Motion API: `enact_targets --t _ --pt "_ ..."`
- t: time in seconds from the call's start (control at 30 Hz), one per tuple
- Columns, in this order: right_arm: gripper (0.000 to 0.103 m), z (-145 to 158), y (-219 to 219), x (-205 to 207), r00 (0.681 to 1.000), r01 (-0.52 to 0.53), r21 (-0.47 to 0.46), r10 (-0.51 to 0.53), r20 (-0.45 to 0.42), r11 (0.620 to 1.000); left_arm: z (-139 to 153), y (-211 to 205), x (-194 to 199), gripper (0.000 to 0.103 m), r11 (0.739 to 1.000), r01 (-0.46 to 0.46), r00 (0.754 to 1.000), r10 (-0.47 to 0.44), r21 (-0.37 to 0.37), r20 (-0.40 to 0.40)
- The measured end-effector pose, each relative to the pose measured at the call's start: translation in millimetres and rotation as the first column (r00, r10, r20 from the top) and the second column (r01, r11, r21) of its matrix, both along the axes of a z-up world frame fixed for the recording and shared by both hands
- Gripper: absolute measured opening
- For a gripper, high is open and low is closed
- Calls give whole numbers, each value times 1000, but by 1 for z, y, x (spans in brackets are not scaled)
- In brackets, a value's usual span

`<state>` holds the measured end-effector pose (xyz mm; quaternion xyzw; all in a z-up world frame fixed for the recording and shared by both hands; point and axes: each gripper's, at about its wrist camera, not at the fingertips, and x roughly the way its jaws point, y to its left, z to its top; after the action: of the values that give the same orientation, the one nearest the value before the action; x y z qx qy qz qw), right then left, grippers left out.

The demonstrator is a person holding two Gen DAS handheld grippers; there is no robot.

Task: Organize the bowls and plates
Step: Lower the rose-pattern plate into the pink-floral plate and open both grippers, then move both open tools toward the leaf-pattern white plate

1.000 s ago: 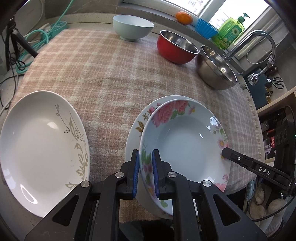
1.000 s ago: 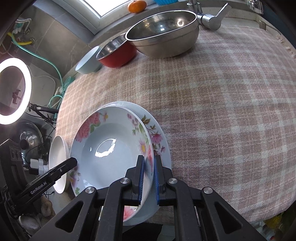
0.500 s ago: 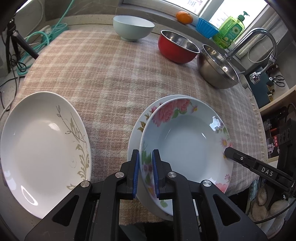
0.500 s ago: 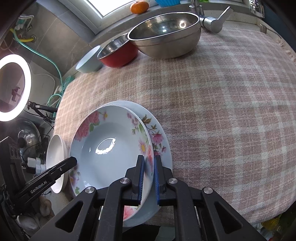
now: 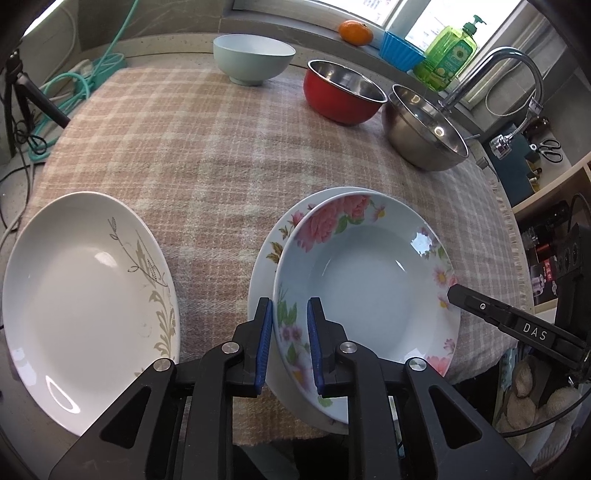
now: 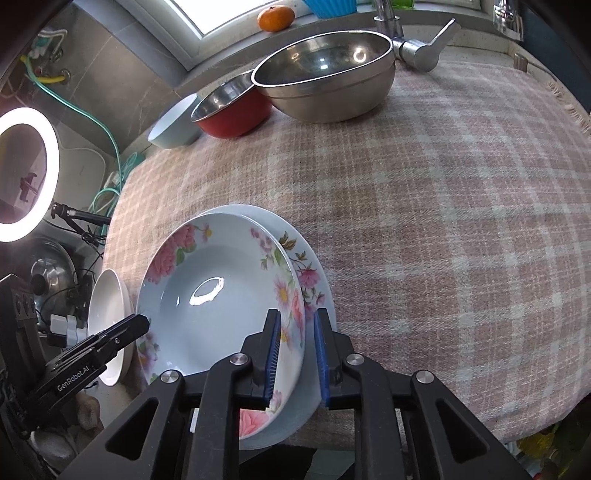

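A deep floral plate (image 5: 369, 280) rests on a flatter floral plate (image 5: 275, 254) at the near edge of the checked cloth. My left gripper (image 5: 290, 328) straddles the deep plate's left rim with its jaws parted. My right gripper (image 6: 297, 345) straddles the opposite rim (image 6: 291, 306), its jaws also parted. A white plate with a leaf pattern (image 5: 85, 295) lies to the left. A pale blue bowl (image 5: 254, 59), a red bowl (image 5: 343, 92) and a steel bowl (image 5: 424, 129) stand along the far edge.
A tap (image 5: 495, 70), a green soap bottle (image 5: 447, 51), a blue cup (image 5: 400, 55) and an orange (image 5: 355, 32) sit by the window. Cables (image 5: 74, 85) lie at the far left. A ring light (image 6: 26, 173) stands left of the table.
Both grippers have opened their jaws and let go of the deep floral plate's rims. The plate now rests on the flatter floral plate.
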<state>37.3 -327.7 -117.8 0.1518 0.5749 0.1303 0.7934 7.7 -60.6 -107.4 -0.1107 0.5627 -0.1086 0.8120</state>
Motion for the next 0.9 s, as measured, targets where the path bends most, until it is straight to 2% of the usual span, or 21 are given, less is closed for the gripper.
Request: enact_targets --t 0.3,0.37,0.43,0.47,0.77,0.9 --pt "21 19 0 -5 999 8 4 -8 48 1000 9 8 -4 16 1000 -15 1000 15 -23 16" --pt "24 23 4 -6 998 2 4 -2 66 1000 11 11 -6 16 999 -23 999 24 -24 22" --pt "40 27 8 -9 996 2 0 -2 88 1000 13 16 -7 16 999 -34 999 34 -32 24" --pt "43 29 9 -9 995 2 -3 -2 101 1000 14 19 -8 16 999 -41 999 42 -34 25" --pt "46 42 28 -11 986 -30 63 19 164 998 20 60 -20 16 988 -145 989 146 -49 30" --pt "46 51 48 -11 975 -74 36 65 210 997 23 83 -28 16 980 -195 980 197 -51 33"
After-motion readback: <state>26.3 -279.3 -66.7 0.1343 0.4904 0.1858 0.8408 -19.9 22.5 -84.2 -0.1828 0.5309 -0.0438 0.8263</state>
